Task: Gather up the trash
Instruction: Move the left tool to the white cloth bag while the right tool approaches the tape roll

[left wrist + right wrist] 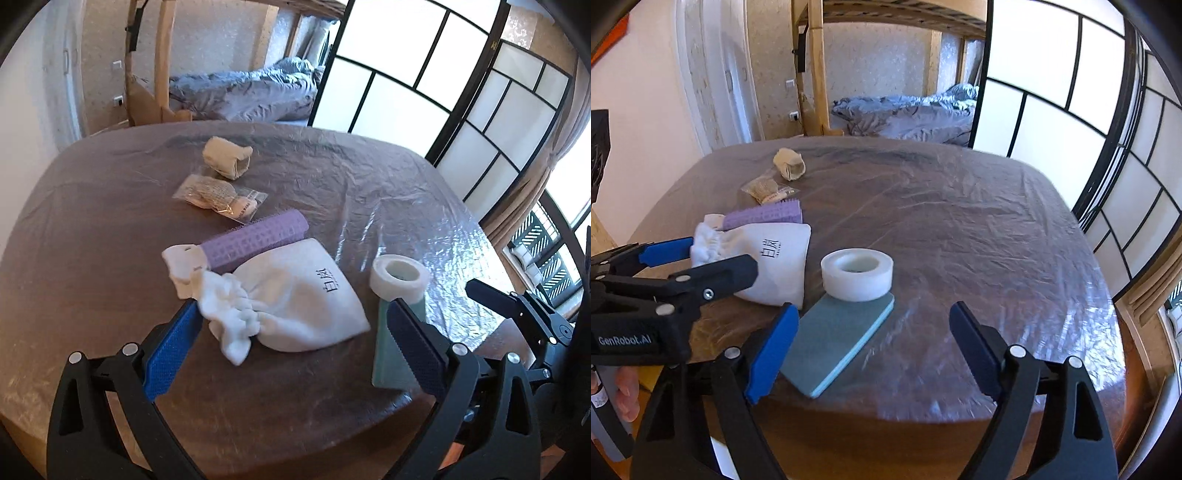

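A white drawstring pouch (295, 295) (775, 266) lies on the brown table, its gathered neck between my open left gripper's (291, 314) fingers. Behind it lie a purple gridded roll (255, 240) (764, 214), a clear packet (221, 197) (766, 190) and a beige roll (229, 157) (790, 162). A white tape roll (399, 277) (857, 273) rests on the far end of a green-blue pad (391, 350) (834, 339). My open right gripper (873, 321) hovers over the pad's near end. The left gripper also shows in the right wrist view (713, 262).
The table (960, 229) is covered with wrinkled clear plastic film. A bed with grey bedding (908, 114) and a wooden post (816, 66) stand behind it. Sliding paneled screens (1052, 92) run along the right side.
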Motion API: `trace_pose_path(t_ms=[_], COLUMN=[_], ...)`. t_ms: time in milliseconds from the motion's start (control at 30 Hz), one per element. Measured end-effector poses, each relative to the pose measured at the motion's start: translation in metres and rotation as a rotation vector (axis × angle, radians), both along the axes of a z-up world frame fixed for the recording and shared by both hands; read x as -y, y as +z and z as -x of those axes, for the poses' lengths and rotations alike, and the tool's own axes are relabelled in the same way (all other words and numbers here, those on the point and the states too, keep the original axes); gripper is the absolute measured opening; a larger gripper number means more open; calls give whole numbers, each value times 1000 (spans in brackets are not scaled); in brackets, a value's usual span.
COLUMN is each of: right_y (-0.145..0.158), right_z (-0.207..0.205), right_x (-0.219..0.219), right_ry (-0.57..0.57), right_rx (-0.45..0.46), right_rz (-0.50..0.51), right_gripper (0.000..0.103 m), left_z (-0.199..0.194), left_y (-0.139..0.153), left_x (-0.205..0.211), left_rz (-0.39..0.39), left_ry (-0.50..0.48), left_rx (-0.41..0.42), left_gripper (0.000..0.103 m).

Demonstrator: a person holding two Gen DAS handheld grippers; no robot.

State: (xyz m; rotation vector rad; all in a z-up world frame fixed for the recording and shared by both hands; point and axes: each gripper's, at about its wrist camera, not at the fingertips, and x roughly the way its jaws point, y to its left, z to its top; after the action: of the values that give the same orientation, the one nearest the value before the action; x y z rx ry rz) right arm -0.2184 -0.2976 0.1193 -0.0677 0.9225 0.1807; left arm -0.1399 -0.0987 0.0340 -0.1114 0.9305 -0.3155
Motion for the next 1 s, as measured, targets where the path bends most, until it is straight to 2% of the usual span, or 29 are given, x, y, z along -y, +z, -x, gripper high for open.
trace_pose_path(t_ms=[300, 400, 533, 833, 1000], right_y=[-10, -15, -21, -26, -24], right_z=[-29, -34, -38, -40, -38], right_x=[-9, -10, -10, 2, 11], right_ry=[69, 89, 117, 149, 173], right_rx=[-28, -47, -64, -80, -74], right_rz=[12, 13, 14, -53, -81], right_gripper=[82, 82, 76, 75, 75], left_z=[-12, -15, -21, -29, -28], left_y=[-13, -15, -18, -24, -24], left_x=[0, 4, 7, 2, 0], left_rz=[5, -30, -71, -75, -76], left_ry=[16, 7, 1, 12, 8], left_rx=[-36, -29, -31, -23, -8], left_gripper=[100, 100, 100, 100, 96])
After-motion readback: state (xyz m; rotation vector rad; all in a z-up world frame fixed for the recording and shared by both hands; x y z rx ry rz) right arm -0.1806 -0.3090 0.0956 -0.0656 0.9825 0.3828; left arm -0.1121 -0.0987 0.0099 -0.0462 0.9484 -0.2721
